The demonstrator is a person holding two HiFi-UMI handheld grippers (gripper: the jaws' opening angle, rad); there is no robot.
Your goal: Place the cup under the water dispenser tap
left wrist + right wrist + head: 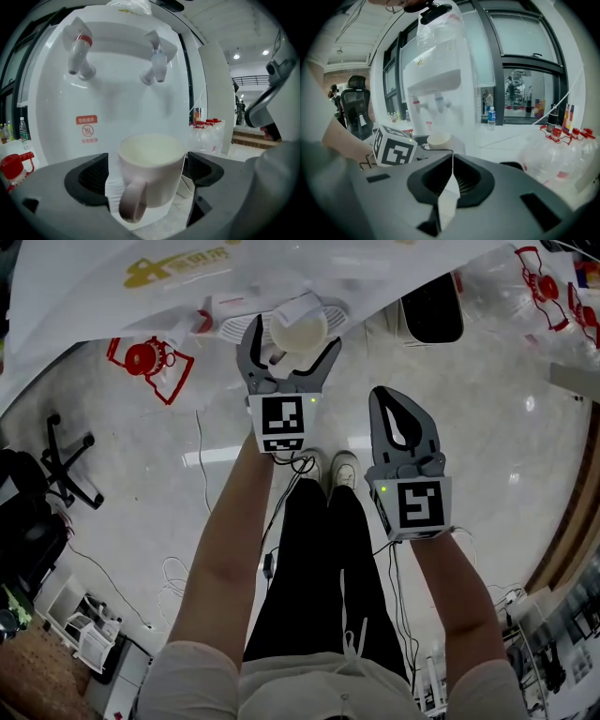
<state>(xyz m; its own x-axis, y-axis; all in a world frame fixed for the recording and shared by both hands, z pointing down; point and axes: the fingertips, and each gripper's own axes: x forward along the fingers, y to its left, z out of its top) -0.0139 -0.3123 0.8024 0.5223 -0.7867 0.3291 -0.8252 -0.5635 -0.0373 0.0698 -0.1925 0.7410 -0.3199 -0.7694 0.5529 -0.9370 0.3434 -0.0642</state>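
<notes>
A white cup (298,332) (152,171) with its handle turned toward me stands upright at the white water dispenser (117,108), below its right-hand tap (157,65); a red-collared tap (79,54) is to the left. My left gripper (291,341) (147,174) is open around the cup, with a thin gap showing beside each pad. My right gripper (389,399) (451,157) hangs back and to the right, shut on nothing. In the right gripper view the cup (438,139) and the dispenser (433,84) are small and farther off.
Large water bottles with red caps and handles lie on the floor at the left (145,360) and right (548,282) (562,154). A black office chair (66,460) stands at the left. A dark box (431,310) sits right of the dispenser. The person's legs are below.
</notes>
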